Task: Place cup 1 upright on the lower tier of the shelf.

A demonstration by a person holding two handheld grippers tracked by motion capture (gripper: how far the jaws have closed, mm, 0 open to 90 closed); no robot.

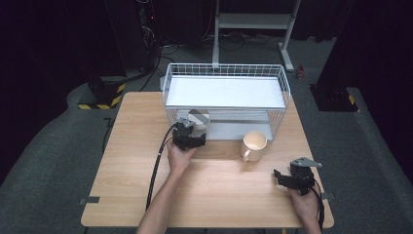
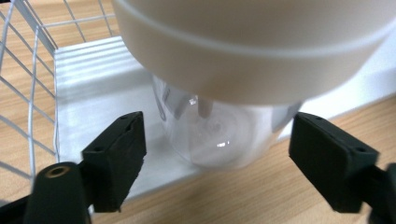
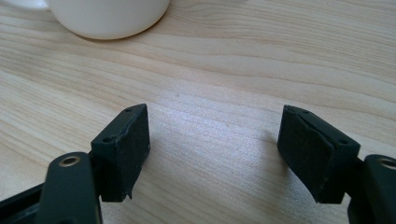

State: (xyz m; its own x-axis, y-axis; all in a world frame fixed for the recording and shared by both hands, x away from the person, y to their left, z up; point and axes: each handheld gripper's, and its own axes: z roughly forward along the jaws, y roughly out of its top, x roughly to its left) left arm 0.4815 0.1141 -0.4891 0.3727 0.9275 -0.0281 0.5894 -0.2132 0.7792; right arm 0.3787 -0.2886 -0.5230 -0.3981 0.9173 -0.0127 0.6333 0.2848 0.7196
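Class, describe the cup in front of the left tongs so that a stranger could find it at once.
Start at the white wire basket at the table's far edge. On its lower shelf, left end, stands a clear cup with a cream lid. The mug beside it is cream all over and has a handle.

Cream mug [image 1: 254, 145], white wire basket [image 1: 282, 83], black claws.

A cream mug [image 1: 253, 145] stands on the wooden worktop [image 1: 219, 185] just in front of the white wire rack [image 1: 226, 100] — near the rack's right front corner, handle turned away from it. Behind the rack — on the floor — stands a pale metal stand [image 1: 253, 22].
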